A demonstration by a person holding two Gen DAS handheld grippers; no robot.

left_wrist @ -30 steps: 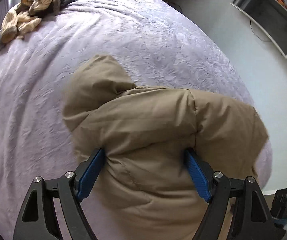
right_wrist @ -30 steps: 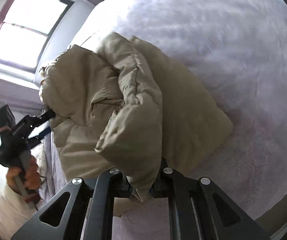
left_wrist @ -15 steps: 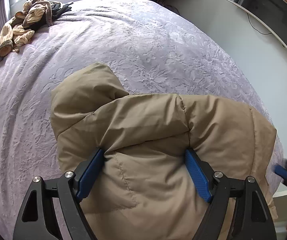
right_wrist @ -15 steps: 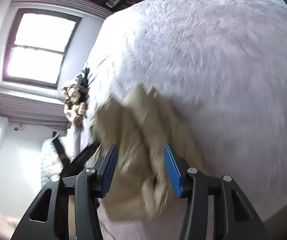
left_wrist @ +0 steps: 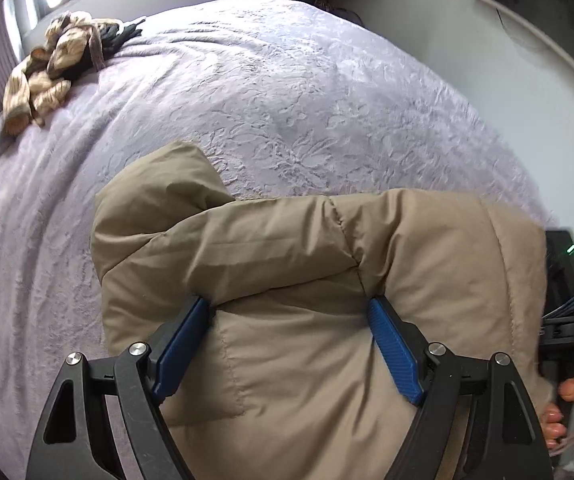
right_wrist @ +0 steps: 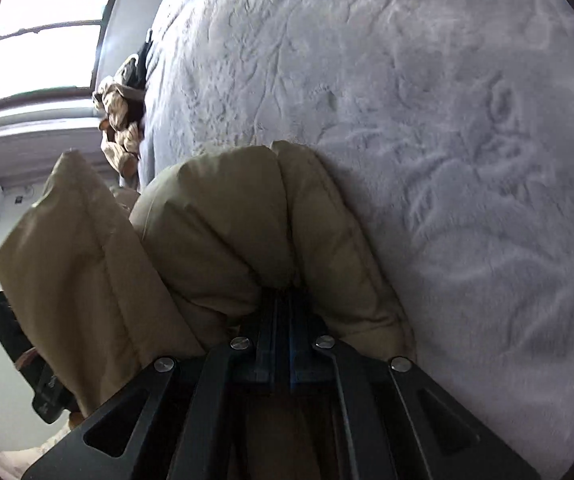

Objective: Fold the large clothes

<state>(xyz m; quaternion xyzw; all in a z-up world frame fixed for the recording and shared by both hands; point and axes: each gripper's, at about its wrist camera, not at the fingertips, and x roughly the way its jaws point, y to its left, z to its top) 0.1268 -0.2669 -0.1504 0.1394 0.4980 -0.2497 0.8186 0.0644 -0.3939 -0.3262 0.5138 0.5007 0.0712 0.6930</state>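
Bed [left_wrist: 287, 92] with a lilac, floral-embossed cover. A bundled tan puffer jacket [left_wrist: 287, 280] rests on its near part; a heap of beige-and-dark clothes [left_wrist: 59, 68] lies at the far left edge, well apart from the jacket.

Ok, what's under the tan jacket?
The jacket lies on the lilac bedspread, which shows all around it. Anything beneath is covered. The left gripper straddles a fold, open; the right gripper pinches its edge.
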